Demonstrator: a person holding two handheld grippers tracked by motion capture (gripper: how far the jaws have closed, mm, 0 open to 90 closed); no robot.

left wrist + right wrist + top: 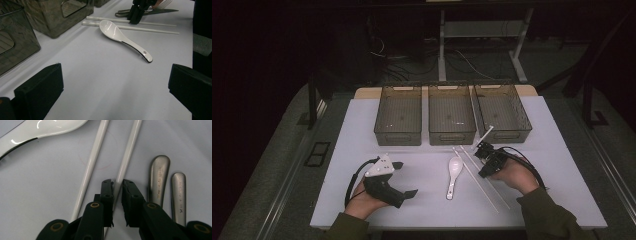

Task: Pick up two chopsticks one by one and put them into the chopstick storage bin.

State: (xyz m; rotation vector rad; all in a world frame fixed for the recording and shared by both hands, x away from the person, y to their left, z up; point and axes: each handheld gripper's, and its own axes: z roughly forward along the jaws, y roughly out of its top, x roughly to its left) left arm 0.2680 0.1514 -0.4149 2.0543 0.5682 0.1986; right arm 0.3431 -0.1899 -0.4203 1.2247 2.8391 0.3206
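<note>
1. As I look along my right gripper, its fingers are nearly closed around one white chopstick, the stick running up between them; whether they are pinching it yet or just straddling it, I cannot tell.
2. That chopstick lies flat on the counter, just beside its twin, with two metal handles close on the other side.
3. I judge the stick light, stiff, smooth and slippery. A grip near its middle should stop it pivoting; held near one end it would likely swing or slide out.
4. My left gripper rests on the counter with its fingers wide apart and holding nothing.
5. Farther on, the white ceramic spoon lies bowl up next to the chopsticks; it looks heavier and breakable.
6. Beyond these stand three clear bins in a row along the far edge of the counter, all appearing empty.
</note>
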